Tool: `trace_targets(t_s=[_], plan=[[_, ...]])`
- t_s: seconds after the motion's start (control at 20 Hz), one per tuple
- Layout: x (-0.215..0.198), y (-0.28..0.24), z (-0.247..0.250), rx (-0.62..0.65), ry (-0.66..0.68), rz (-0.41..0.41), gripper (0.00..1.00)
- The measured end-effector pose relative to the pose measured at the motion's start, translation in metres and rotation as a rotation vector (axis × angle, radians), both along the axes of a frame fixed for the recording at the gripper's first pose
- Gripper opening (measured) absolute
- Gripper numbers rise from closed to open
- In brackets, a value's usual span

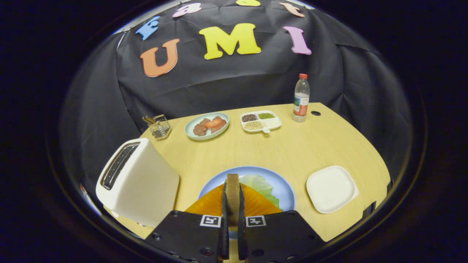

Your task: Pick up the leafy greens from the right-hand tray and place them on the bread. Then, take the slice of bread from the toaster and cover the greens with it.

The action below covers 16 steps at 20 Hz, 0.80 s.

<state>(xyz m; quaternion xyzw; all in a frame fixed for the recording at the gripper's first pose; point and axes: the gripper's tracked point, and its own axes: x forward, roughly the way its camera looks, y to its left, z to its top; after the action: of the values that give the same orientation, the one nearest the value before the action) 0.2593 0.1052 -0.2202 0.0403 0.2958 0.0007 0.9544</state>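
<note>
so the fingers (231, 204) are pinched tight on a bread slice (232, 191) held edge-up, long side running straight ahead, hanging right over the lettuce (260, 185) on the blue plate (283, 184), probably just needs lowering flat.

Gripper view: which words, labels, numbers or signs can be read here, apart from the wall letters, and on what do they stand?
Bottle label: too small to read.
Square markers on the gripper: coded patterns, no words.
No other text is readable. The jaws are shut on the bread slice.
</note>
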Motion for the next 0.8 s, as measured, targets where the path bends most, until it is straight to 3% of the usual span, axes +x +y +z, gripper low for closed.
trace_targets(t_s=[0.25,0.45,0.6,0.65,0.8], plan=[[0.009,-0.018,-0.023,-0.074,-0.015,0.002,0.10],[0.015,-0.030,-0.035,-0.062,-0.027,-0.004,0.10],[0.016,-0.039,-0.043,-0.086,-0.051,-0.022,0.29],[0.016,-0.047,-0.046,-0.116,-0.043,-0.049,0.29],[0.012,-0.061,-0.062,-0.183,0.019,-0.076,0.70]])
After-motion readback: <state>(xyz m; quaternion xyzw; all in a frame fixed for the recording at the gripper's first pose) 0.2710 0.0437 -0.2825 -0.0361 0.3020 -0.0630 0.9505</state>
